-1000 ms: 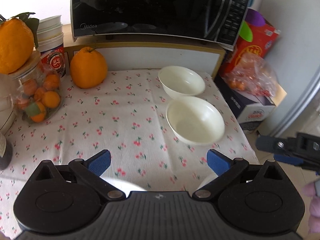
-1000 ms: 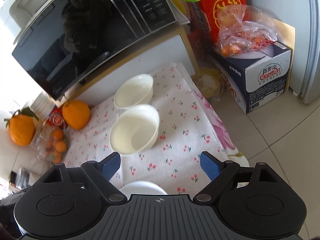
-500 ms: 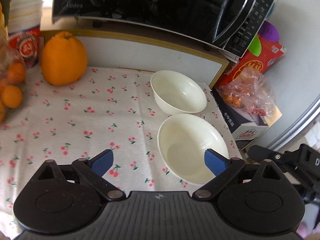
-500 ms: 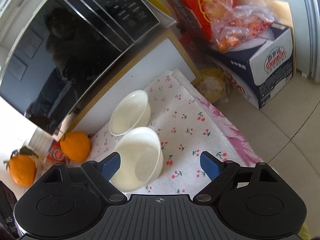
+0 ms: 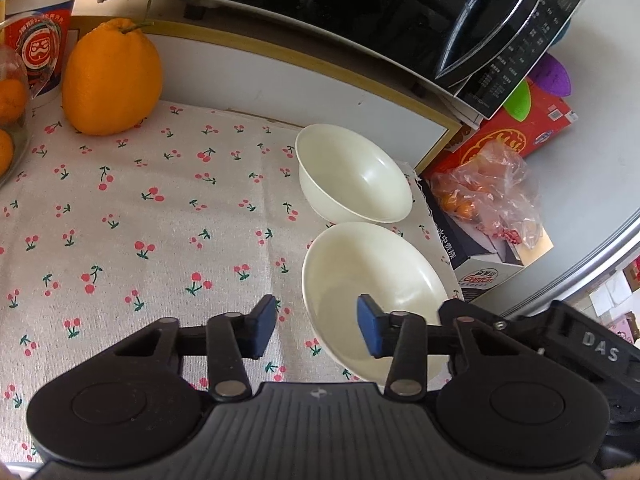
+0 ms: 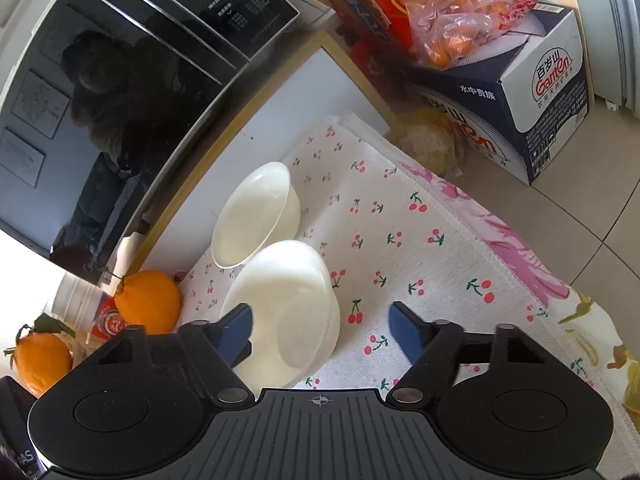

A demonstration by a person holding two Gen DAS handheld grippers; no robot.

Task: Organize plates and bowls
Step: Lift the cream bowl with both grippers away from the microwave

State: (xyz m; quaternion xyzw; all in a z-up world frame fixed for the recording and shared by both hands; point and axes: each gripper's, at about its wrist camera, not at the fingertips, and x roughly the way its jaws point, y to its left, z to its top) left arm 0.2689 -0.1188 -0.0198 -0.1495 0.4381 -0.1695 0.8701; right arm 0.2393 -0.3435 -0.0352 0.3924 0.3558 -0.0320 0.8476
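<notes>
Two cream bowls stand on the cherry-print cloth [image 5: 160, 216], the far bowl [image 5: 354, 174] [image 6: 256, 212] just behind the near bowl [image 5: 372, 280] [image 6: 288, 304]. My left gripper [image 5: 316, 328] straddles the near bowl's left rim, with one pad inside the bowl and one outside. Its jaws are closing, and a gap shows on both sides of the rim. My right gripper [image 6: 320, 334] straddles the same bowl's right wall, its left pad over the bowl. Its jaws are closing too and are clear of the wall.
A black microwave [image 5: 340, 4] overhangs the back of the table. A large orange fruit [image 5: 112, 80], a printed cup [image 5: 38, 52] and a jar of small oranges stand at the left. Beyond the right table edge sit a carton [image 6: 532, 92], a bag of fruit [image 5: 488, 188] and tiled floor.
Both grippers have come down and closer to the near bowl. The left jaws narrowed from wide open to a small gap around its rim, and the right jaws narrowed somewhat.
</notes>
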